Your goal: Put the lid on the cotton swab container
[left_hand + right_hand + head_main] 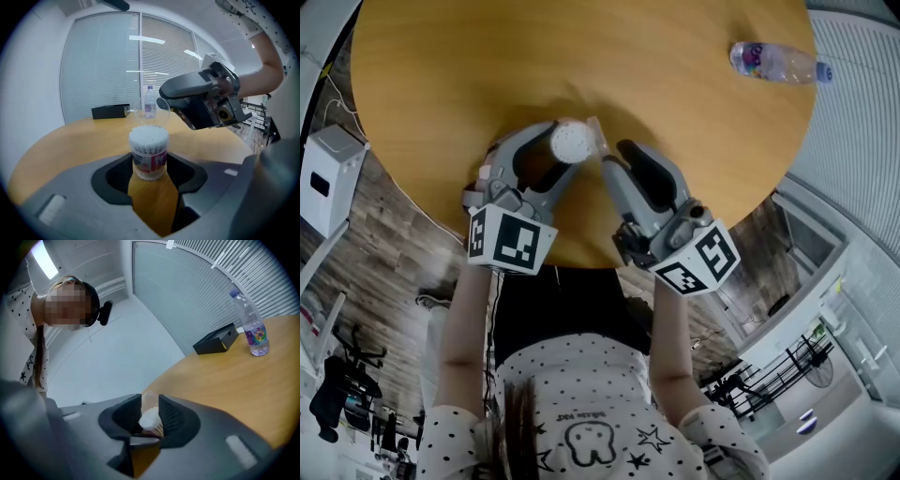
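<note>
A small round cotton swab container with no lid stands on the round wooden table, its white swab tips showing on top. My left gripper is shut on it; in the left gripper view the black pads touch both sides of the container. A clear plastic lid sits on edge in my right gripper, which is shut on it just right of the container. In the left gripper view the lid hangs just beyond and above the swabs. The right gripper view shows the lid pinched between the pads, with the swabs behind it.
A clear water bottle lies far right on the table, near its edge. A black box rests at the table's far side. The table's near edge runs right under both grippers. A white unit stands on the floor at the left.
</note>
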`<state>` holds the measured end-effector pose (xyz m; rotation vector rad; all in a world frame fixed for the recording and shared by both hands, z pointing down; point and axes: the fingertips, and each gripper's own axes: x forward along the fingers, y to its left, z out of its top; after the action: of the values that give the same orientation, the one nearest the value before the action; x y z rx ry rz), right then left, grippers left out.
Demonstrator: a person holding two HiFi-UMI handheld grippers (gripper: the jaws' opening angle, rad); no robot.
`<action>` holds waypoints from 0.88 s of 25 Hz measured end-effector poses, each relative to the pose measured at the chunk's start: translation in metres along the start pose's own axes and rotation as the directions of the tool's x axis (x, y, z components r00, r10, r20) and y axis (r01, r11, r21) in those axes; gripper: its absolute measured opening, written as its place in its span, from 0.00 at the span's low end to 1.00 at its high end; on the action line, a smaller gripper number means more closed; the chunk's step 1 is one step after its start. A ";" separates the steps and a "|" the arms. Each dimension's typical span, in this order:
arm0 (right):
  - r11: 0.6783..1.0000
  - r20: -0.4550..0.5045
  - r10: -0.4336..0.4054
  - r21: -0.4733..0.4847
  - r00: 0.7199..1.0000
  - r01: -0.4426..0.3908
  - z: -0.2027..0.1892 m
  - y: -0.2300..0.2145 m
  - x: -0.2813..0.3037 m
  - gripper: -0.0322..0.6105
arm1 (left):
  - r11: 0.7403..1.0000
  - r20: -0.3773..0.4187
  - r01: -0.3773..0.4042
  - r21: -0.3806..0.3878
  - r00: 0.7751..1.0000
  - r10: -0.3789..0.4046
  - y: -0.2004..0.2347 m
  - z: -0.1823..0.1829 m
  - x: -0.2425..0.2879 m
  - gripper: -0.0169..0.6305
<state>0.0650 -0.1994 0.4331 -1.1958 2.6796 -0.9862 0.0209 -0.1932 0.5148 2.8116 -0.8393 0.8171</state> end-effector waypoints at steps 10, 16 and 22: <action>0.996 -0.108 0.023 -0.088 0.994 -0.033 -0.023 0.015 0.015 0.24 | 1.000 0.005 -0.003 0.007 1.000 0.003 0.000 -0.003 0.004 0.39; 0.990 -0.161 0.018 -0.136 0.987 -0.041 -0.031 0.021 0.019 0.24 | 1.000 0.009 -0.003 0.002 1.000 0.003 0.000 -0.002 0.003 0.39; 0.988 -0.187 0.006 -0.152 0.982 -0.035 -0.034 0.023 0.022 0.24 | 1.000 0.009 0.000 0.003 1.000 0.000 0.001 -0.003 0.003 0.39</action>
<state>0.0247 -0.1847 0.4513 -1.1519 2.9566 -0.9465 0.0211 -0.1944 0.5185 2.8199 -0.8396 0.8062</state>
